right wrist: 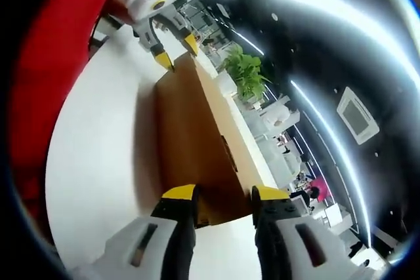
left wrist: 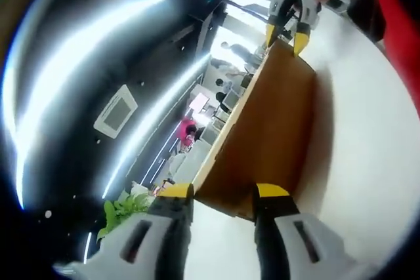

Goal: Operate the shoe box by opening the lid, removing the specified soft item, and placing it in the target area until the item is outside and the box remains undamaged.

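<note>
I am looking along my left tongs [left wrist: 223, 195] and they are showing two black fingers capped with bright yellow tips, each rising out of a pale grey-white moulded housing with a dark slot-shaped recess in it. My right tongs [right wrist: 223, 196] are wearing the same colours: yellow caps, black fingers, light grey shells with dark slots. From across the way, each one is presenting a rounded white body with slim dark arms ending in pointed yellow tips. A red sleeve [right wrist: 59, 77] is showing at the edge of both views.
</note>
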Tool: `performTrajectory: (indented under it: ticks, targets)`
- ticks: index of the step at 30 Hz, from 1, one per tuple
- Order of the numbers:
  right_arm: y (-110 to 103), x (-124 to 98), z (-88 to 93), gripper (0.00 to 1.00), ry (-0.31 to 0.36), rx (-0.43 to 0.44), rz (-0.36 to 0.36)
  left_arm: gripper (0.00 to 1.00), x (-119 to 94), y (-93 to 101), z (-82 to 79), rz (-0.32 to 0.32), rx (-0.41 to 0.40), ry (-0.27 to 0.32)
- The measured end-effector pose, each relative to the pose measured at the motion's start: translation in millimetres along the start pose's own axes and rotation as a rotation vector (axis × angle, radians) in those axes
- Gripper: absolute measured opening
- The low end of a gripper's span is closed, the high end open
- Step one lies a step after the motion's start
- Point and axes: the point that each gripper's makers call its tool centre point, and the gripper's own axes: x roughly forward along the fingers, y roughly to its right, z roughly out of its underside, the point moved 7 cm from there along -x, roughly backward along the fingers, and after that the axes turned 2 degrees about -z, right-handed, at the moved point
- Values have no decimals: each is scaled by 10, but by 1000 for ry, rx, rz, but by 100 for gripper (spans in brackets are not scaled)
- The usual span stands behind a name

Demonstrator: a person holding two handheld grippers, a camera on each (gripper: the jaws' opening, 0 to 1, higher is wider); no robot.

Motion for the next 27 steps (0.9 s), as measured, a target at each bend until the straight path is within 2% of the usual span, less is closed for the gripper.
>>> performTrajectory:
  ticks: [13, 24, 27]
  targets:
    - [51, -47, -25, 33, 14, 29, 52, 37, -5, -60, -26, -17, -88, -7]
    - [56, -67, -12, 35, 22, 56, 85, 38, 0, -54, -36, -26, -112, -15]
    - [87, -81, -15, 35, 23, 82, 102, 39, 1, -88, -59, -31, -153, -3]
